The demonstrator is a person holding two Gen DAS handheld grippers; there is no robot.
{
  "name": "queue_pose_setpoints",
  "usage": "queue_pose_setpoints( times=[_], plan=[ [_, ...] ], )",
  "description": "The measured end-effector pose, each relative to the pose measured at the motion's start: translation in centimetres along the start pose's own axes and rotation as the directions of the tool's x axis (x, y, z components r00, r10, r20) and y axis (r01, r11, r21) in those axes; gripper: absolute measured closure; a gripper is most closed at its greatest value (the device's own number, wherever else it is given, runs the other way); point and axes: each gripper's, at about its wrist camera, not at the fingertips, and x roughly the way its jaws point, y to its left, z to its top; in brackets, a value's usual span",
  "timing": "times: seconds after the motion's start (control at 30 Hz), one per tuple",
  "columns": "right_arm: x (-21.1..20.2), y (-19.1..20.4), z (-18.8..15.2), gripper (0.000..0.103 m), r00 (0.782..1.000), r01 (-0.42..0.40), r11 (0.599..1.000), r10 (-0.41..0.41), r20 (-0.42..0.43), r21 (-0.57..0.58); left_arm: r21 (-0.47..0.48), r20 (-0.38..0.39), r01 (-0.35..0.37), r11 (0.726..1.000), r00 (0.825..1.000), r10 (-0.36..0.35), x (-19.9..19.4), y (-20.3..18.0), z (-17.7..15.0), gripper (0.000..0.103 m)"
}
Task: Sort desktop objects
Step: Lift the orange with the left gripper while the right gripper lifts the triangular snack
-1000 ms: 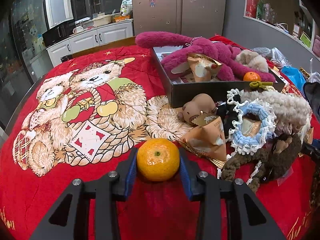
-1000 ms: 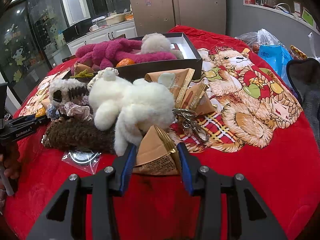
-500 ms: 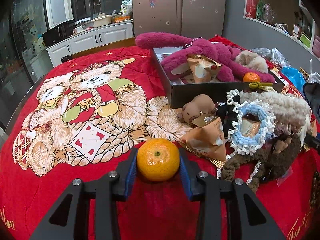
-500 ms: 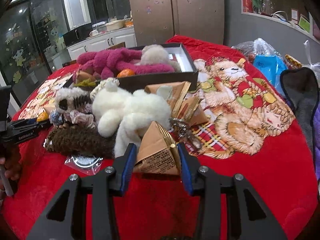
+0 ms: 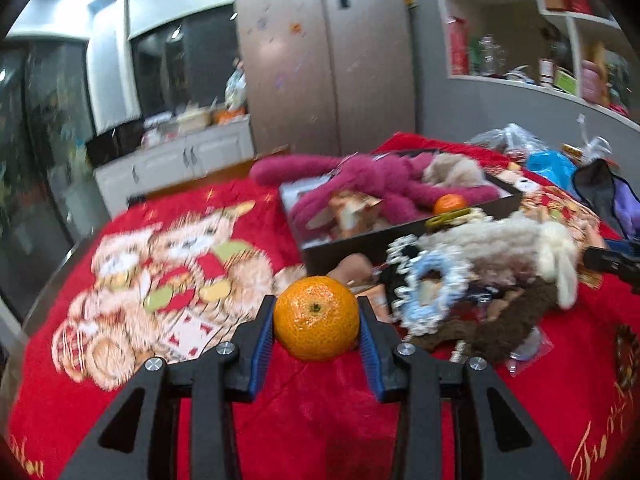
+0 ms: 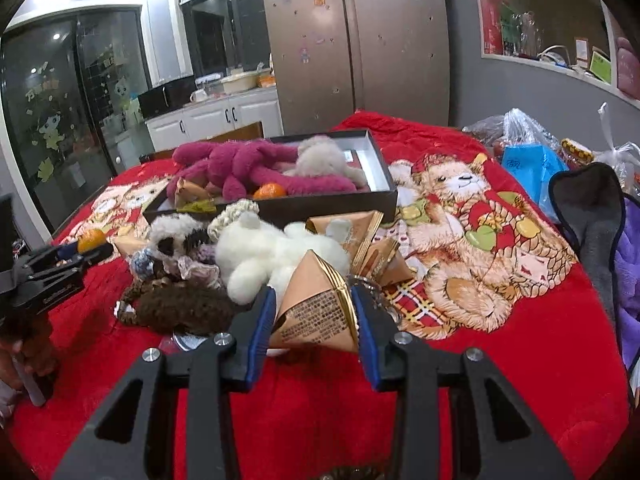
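Observation:
My left gripper (image 5: 316,312) is shut on an orange tangerine (image 5: 316,319) and holds it above the red cloth; it also shows at the left of the right wrist view (image 6: 86,246). My right gripper (image 6: 314,308) is shut on a brown pyramid-shaped snack packet (image 6: 316,308), lifted off the cloth. The dark box (image 6: 340,202) (image 5: 404,236) at the back holds a magenta plush (image 6: 240,164), a beige plush (image 6: 324,156), a packet and another tangerine (image 6: 270,191). A pile of a white plush (image 6: 272,252), a brown plush (image 6: 180,308), crochet pieces and more packets (image 6: 352,228) lies in front of the box.
The red bear-print cloth (image 6: 520,320) covers the table. Plastic bags and a blue bag (image 6: 528,168) sit at the far right, with a dark fabric item (image 6: 592,224) at the right edge. A fridge and kitchen counter stand behind.
Both grippers have risen from the cloth with their loads: the left lifted the tangerine, the right lifted the packet. Both views now look higher over the table.

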Motion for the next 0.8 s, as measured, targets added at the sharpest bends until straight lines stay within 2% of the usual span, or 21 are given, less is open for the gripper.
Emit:
queue_pose_setpoints(
  times=[0.3,0.53,0.8],
  plan=[
    [-0.49,-0.43,0.03,0.064,1.000,-0.015,1.000,0.015,0.019,0.010,-0.016,0.001,0.018,1.000,1.000,-0.018,0.10,0.30,0.08,0.064],
    [0.00,-0.38,-0.11,0.064,1.000,-0.022,1.000,0.022,-0.002,-0.001,0.013,0.006,0.029,0.999,1.000,-0.029,-0.02,-0.33,-0.08,0.064],
    [-0.27,0.13,-0.11,0.064,0.999,-0.034,0.999,0.034,0.029,-0.020,0.004,0.003,0.030,1.000,1.000,-0.030,0.02,-0.14,-0.06,0.064]
  ],
)
